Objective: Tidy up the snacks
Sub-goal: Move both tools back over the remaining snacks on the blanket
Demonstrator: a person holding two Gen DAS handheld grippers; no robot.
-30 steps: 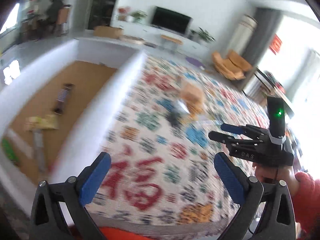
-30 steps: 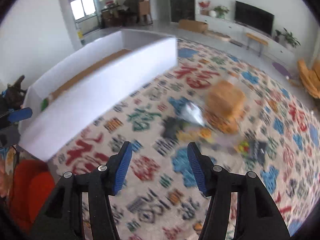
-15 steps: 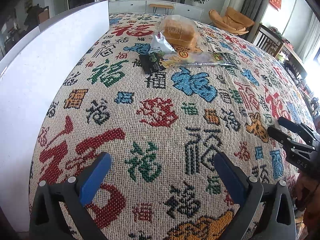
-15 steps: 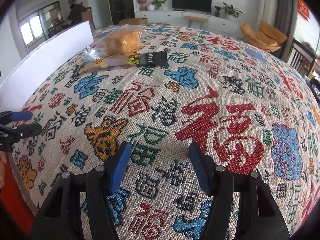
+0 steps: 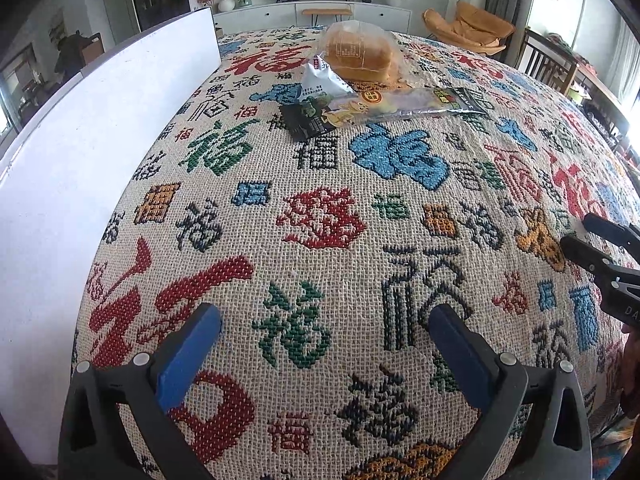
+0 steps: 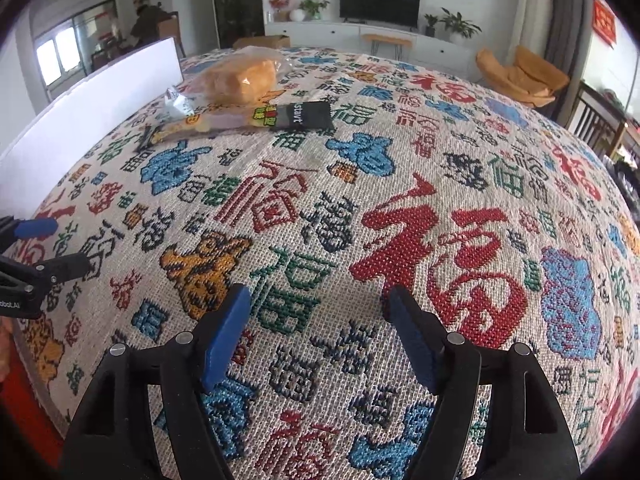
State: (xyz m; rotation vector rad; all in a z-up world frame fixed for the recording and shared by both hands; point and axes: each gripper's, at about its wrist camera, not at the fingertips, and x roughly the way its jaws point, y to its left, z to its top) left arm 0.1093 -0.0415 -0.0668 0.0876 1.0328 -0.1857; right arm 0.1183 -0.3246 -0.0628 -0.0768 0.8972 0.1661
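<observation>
Both handheld grippers are now seen lowered over the woven tablecloth [image 5: 320,216] patterned with red, blue and green Chinese characters, where a second earlier the views were blurred and the inside of the long white box [image 5: 100,128] at the left was looked into. The left gripper [image 5: 328,352], black-framed with blue pads, is held wide open over bare cloth, nothing between its jaws. The right gripper [image 6: 316,332] has just been opening and is likewise shown apart and empty. No snack is yet gripped, so a first pick-up is judged to be the step in hand. The snacks are left piled at the far side of the table, just beside the white box: a loaf of golden bread in a clear plastic bag [image 5: 358,54], a small silver-white pouch [image 5: 320,84] against it, and a long clear packet with black ends and yellow cartoon print [image 5: 384,110] laid in front. On the long packet's black end, letters resembling "stavr" can be read in the right view; other print is too small to make out. "DA" is glimpsed on the right gripper's body, "obotLAI" on the left's.
</observation>
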